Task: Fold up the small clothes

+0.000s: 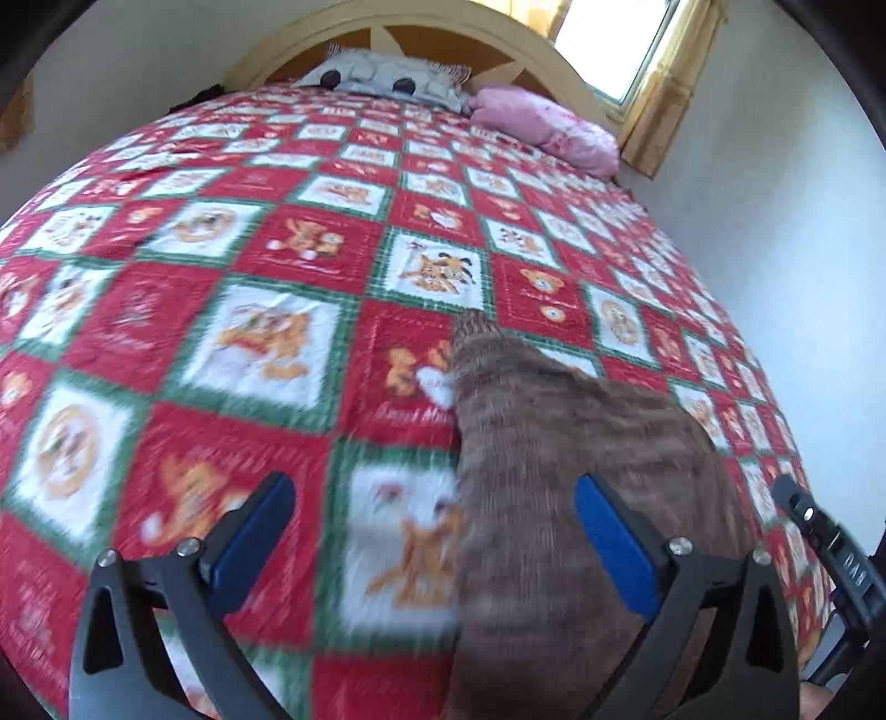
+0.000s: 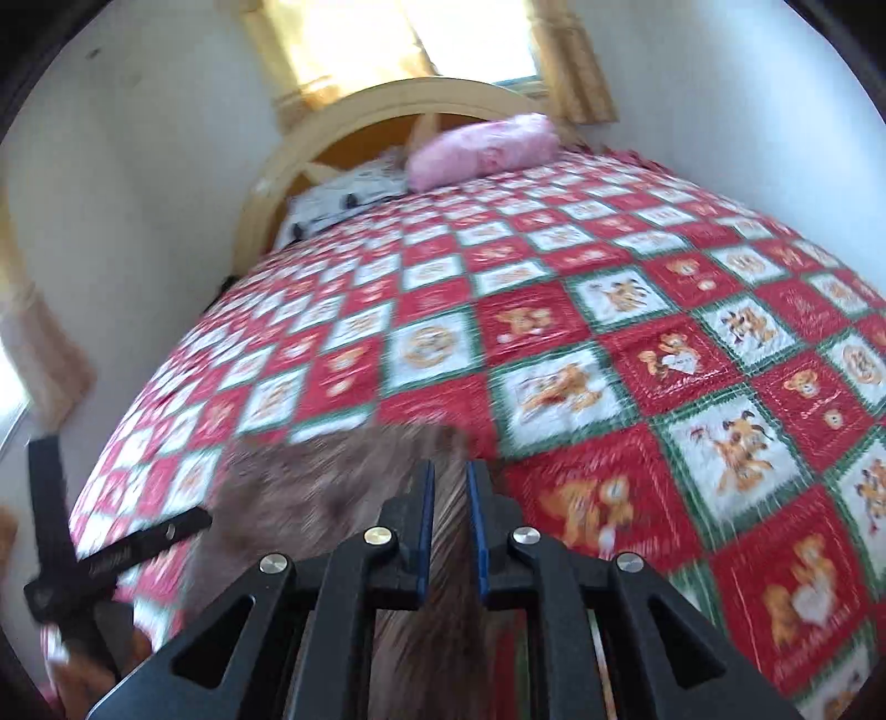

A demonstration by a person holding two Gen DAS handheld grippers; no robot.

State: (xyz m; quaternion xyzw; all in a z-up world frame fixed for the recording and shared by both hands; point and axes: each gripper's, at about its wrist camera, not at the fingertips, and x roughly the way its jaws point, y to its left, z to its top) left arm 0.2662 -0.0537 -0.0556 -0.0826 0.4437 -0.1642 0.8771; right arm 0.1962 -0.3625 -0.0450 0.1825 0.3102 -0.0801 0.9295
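Observation:
A small brown knitted garment [image 1: 565, 443] lies on the red, white and green checked bedspread [image 1: 266, 343], one sleeve-like end pointing up the bed. My left gripper [image 1: 434, 493] is open, held just above the cloth's left edge, its right finger over the garment. In the right wrist view my right gripper [image 2: 448, 476] is shut on a bunched fold of the brown garment [image 2: 310, 482], which spreads to the left of it. The other gripper's black body [image 2: 111, 559] shows at the far left. Both views are motion-blurred.
A patterned grey-white pillow [image 1: 382, 77] and a pink pillow [image 1: 548, 127] lie at the head of the bed by the curved wooden headboard [image 1: 421, 22]. A window with yellow curtains [image 2: 365, 44] is behind it. White walls flank the bed.

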